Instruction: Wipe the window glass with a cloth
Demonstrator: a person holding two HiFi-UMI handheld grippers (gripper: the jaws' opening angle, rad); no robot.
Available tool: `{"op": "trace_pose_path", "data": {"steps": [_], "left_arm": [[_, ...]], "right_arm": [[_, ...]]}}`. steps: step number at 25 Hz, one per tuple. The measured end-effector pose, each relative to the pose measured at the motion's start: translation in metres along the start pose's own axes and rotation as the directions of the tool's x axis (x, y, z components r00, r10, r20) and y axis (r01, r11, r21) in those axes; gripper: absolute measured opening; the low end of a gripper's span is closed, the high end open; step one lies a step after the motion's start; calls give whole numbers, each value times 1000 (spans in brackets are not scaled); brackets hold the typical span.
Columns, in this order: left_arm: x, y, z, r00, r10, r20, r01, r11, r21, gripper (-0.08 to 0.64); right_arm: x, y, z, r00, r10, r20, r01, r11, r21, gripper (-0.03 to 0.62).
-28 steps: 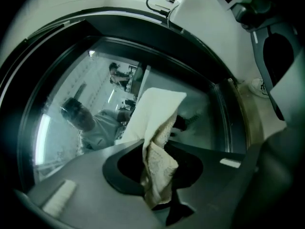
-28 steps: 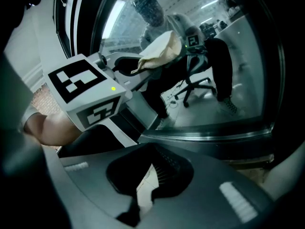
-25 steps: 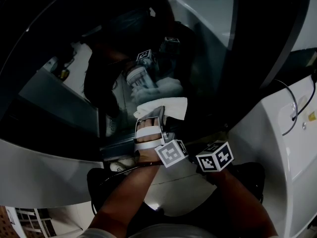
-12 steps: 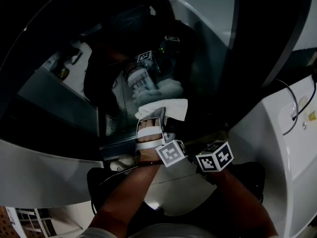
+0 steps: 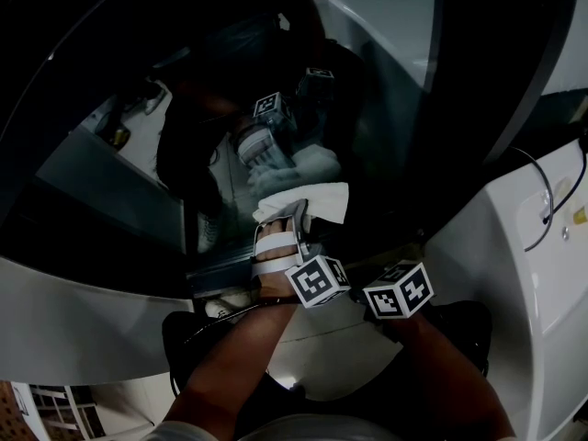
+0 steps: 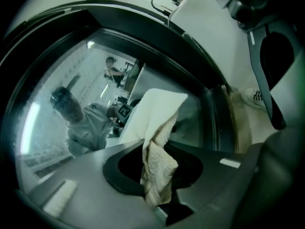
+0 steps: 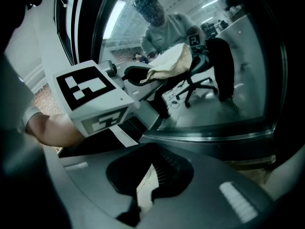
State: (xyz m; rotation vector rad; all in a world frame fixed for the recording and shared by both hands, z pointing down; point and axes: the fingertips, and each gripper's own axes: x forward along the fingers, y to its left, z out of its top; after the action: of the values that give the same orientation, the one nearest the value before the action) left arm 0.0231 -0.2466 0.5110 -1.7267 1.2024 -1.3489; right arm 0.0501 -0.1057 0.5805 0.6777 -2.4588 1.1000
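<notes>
One cloth (image 5: pixel 312 200), white, lying flat against the glass (image 5: pixel 386 108), left hand-held gripper (image 5: pixel 289 211) pinching its lower edge, right hand-held gripper (image 7: pixel 136 202) hanging just beside, jaws pressing together on nothing.

Cream-white cloth (image 6: pixel 159 109); dark window glass (image 5: pixel 386 108).

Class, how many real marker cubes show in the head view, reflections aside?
2: the left cube below the cloth, the right cube close beside it. None seems hidden.
</notes>
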Motion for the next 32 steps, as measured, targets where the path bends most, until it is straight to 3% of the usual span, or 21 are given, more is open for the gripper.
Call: {"op": "trace_pose_path", "data": {"steps": [5,9,11,15,17,18,19,20,23,25,27,30,32], "left_arm": [[1,-2,6,995,-88,47,94,986,-140,97],[-3,0,8,986,-135,100,157,952,-264,97],[-6,1,8,983,-127,132,158,950,-270,97],[-19,4,11,979,-89,184,128,969,-213,100],[-32,6,9,970,-101,220,163,944,-287,98],[-40,8,6,966,-110,235,191,914,-357,98],[-47,12,-1,963,-115,243,216,870,-444,100],[-54,16,-10,963,-115,245,233,810,-539,100],[-70,32,-47,975,-67,213,212,584,-783,100],[-79,47,-78,985,12,170,144,475,-868,100],[-95,61,-119,987,113,116,62,400,-914,100],[-130,71,-193,971,240,18,-58,305,-951,100],[-144,74,-225,955,294,-47,-127,259,-958,100]], "right_arm": [[0,-2,1,1000,3,-1,-3,1000,-6,2],[3,3,0,1000,3,-7,-3,1000,-16,2],[4,3,-1,1000,1,-11,-1,1000,-16,2],[4,-3,-1,1000,-3,-19,2,1000,-15,2],[4,-4,-1,1000,-3,-20,3,1000,-17,2],[5,-4,-1,1000,-1,-21,1,1000,-19,2],[7,-4,0,1000,1,-23,-2,1000,-23,2],[10,-3,1,1000,4,-27,-5,1000,-29,2],[14,-2,1,999,5,-37,-7,999,-39,2],[16,-1,-1,999,1,-42,-3,999,-41,2],[26,8,-8,999,0,-47,-2,999,-44,2],[54,31,-33,999,10,-49,-13,998,-54,2],[65,34,-45,999,25,-47,-27,998,-56,2]]}}
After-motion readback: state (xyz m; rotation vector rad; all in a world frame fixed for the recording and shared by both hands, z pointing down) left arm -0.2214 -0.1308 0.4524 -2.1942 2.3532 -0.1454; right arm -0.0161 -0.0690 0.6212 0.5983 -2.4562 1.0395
